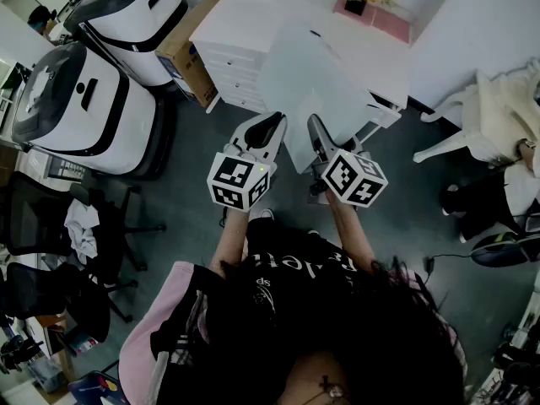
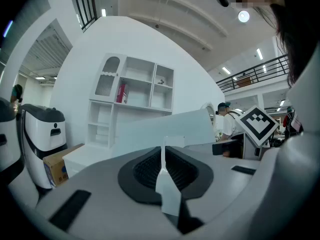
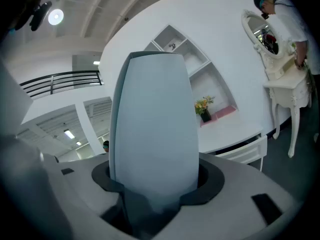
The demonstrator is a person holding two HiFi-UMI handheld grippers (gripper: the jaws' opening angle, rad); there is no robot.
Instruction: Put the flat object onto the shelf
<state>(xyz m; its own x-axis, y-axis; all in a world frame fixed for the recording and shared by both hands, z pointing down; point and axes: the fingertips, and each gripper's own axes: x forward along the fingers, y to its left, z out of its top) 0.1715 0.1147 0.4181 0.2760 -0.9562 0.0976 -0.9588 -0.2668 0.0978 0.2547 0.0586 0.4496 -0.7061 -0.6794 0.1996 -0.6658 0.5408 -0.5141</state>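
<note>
Left gripper (image 2: 165,156): jaws closed on the thin edge of the flat object (image 1: 316,83). Right gripper (image 3: 155,184): jaws set wide, the gap filled by the object's broad face, apparently clamped. The object, carried above the dark floor (image 1: 194,234) near the white cabinet (image 1: 240,45), is judged light, stiff and smooth, best gripped at its edges. Beyond, the shelf (image 2: 132,91) is seen against a white wall.
</note>
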